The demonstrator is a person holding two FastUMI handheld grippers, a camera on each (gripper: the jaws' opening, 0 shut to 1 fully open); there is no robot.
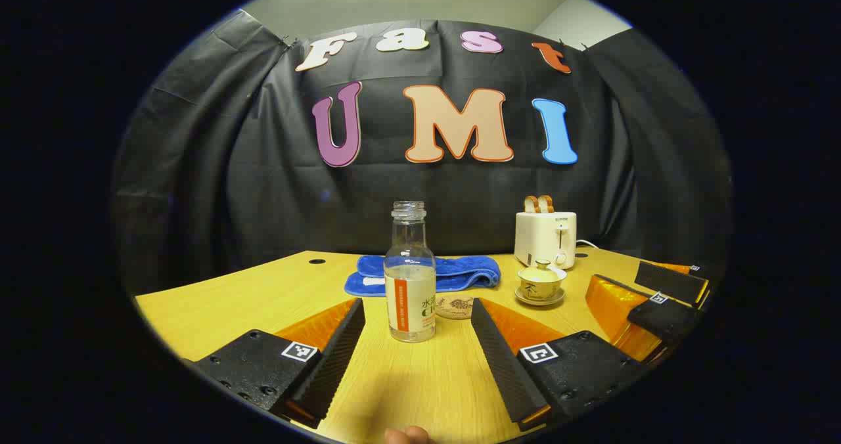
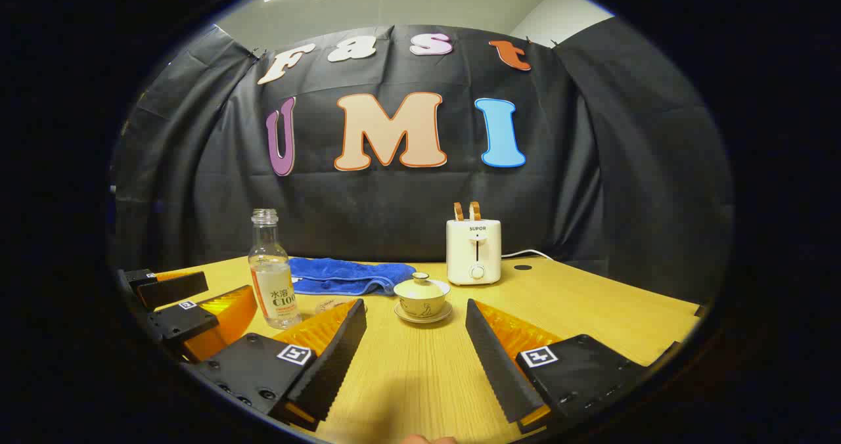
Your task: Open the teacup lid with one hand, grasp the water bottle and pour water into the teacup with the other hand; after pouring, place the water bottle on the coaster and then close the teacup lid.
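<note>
The uncapped clear plastic water bottle [image 1: 409,274] is seen upright on the wooden desk [image 1: 250,299], centred ahead of the left gripper [image 1: 417,349], fingers spread; the lidded cream teacup [image 2: 422,293] is faced by the right gripper [image 2: 416,349], likewise spread.

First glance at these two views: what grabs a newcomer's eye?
Probably the clear, uncapped water bottle with an orange-striped label, standing upright dead ahead of the left gripper, whose jaws are spread wide. Next, the cream lidded teacup on its saucer, in line with the open right gripper. Behind them sit a white toaster with two slices up and a crumpled blue towel on the wooden table.
</note>
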